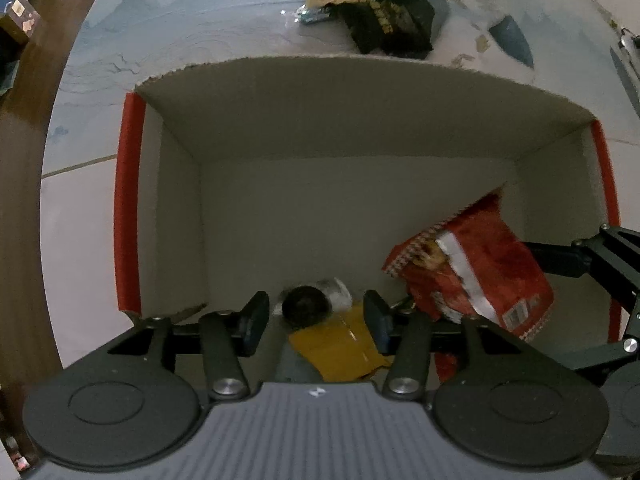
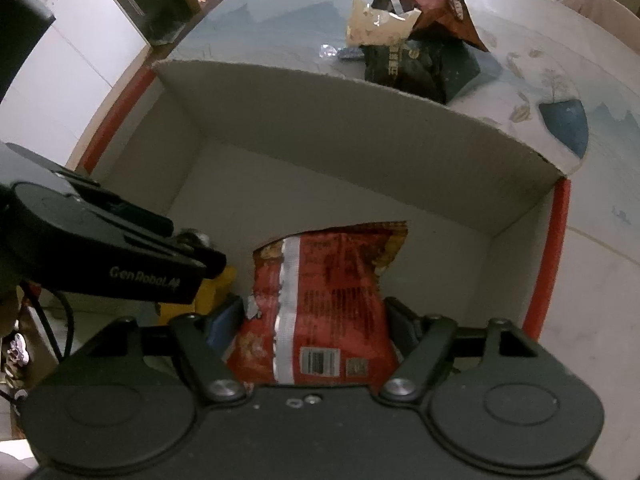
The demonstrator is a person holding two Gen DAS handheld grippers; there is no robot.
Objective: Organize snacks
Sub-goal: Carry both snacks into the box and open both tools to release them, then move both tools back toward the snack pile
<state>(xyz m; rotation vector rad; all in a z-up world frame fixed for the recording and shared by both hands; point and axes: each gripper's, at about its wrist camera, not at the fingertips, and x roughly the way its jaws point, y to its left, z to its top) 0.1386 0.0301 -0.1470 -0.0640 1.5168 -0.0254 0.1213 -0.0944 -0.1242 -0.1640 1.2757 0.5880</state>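
Note:
An open cardboard box point(image 1: 320, 120) with red outer sides stands on the table, and both grippers reach down into it. My left gripper point(image 1: 316, 320) is open near the box floor. A yellow packet point(image 1: 340, 344) and a dark round snack in clear wrap point(image 1: 306, 304) lie between its fingers, with a gap on the left side. My right gripper point(image 2: 314, 320) holds a red snack bag point(image 2: 332, 280) upright in the box point(image 2: 320, 120), both pads against its sides. The red bag point(image 1: 480, 264) leans at the box's right in the left wrist view. The left gripper point(image 2: 192, 264) shows beside it.
Beyond the box's far wall lies a pile of snacks: a torn beige bag point(image 2: 376, 28), a dark bag point(image 2: 416, 64) and a brown bag point(image 2: 440, 12). The round patterned table point(image 1: 200, 20) ends at the left. A white cabinet point(image 2: 80, 60) stands beyond it.

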